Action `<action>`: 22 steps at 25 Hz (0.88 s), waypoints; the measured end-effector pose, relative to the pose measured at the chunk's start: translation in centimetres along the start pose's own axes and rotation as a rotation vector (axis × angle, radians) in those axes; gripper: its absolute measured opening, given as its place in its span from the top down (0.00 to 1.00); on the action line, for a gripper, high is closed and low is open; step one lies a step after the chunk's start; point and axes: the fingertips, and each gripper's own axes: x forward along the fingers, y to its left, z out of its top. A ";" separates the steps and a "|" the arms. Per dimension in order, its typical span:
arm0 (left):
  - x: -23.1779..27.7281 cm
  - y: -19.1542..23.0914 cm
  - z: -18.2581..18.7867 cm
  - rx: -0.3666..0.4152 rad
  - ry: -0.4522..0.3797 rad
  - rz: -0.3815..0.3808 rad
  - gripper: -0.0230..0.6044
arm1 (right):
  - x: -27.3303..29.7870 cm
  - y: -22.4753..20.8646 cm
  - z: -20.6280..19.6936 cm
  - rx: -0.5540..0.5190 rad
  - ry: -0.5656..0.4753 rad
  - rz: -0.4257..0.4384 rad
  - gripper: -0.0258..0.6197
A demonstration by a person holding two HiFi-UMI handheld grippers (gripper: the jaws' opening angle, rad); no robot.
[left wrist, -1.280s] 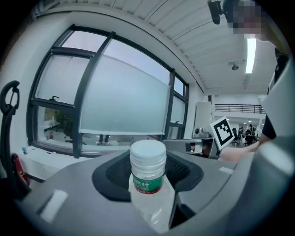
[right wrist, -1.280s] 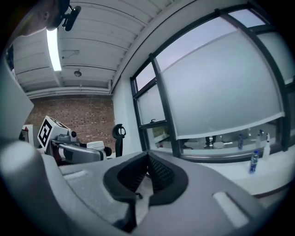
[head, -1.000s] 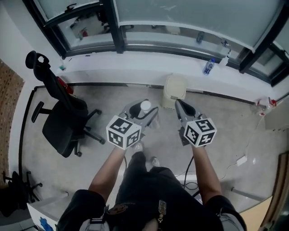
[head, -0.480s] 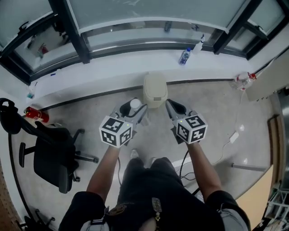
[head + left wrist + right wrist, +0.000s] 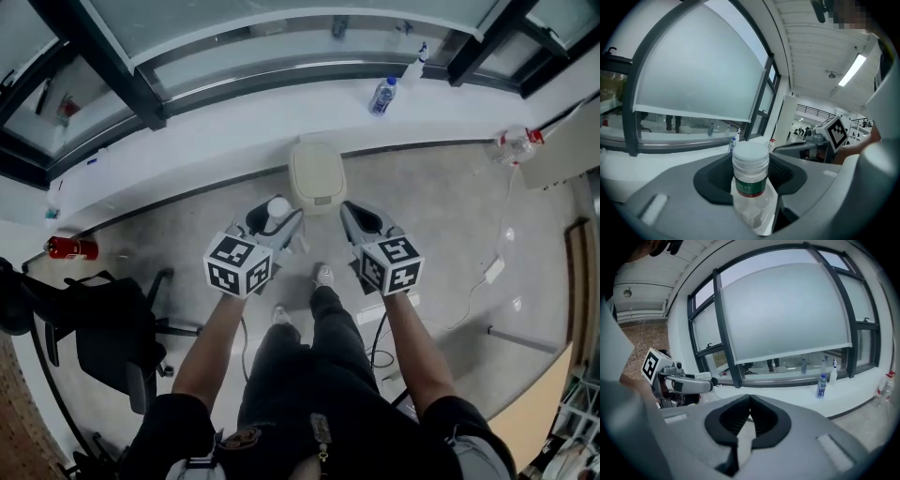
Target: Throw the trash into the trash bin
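A clear plastic bottle with a white cap and a green label stands upright between the jaws of my left gripper, which is shut on it. In the head view its cap shows just below and left of the beige lidded trash bin standing by the window ledge. My right gripper hovers just right of the bin's near edge. Its jaw tips meet, shut with nothing between them. The bin's lid is down.
A black office chair stands at the left, with a red fire extinguisher behind it. A water bottle and a spray bottle sit on the white ledge. A cable and white plug lie on the floor at the right.
The person has walked toward the window. The bin now sits directly ahead of both grippers, which have come lower and closer to it. The left gripper kept hold of the bottle.
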 end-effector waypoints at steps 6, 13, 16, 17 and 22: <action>8.0 2.1 -0.9 0.032 0.036 0.037 0.64 | 6.1 -7.1 -2.9 0.023 0.057 0.035 0.96; 13.2 7.8 -3.7 -0.018 0.020 0.136 0.64 | 13.4 -11.9 -8.8 -0.018 0.166 0.081 0.96; 14.5 9.9 -6.1 -0.017 0.029 0.137 0.64 | 16.1 -12.7 -12.4 -0.004 0.200 0.077 0.96; 15.0 10.5 -6.9 -0.018 0.026 0.135 0.64 | 17.0 -13.1 -13.8 -0.005 0.213 0.074 0.96; 17.9 12.9 -11.5 -0.040 0.036 0.109 0.64 | 21.4 -14.4 -21.6 0.001 0.295 0.059 0.96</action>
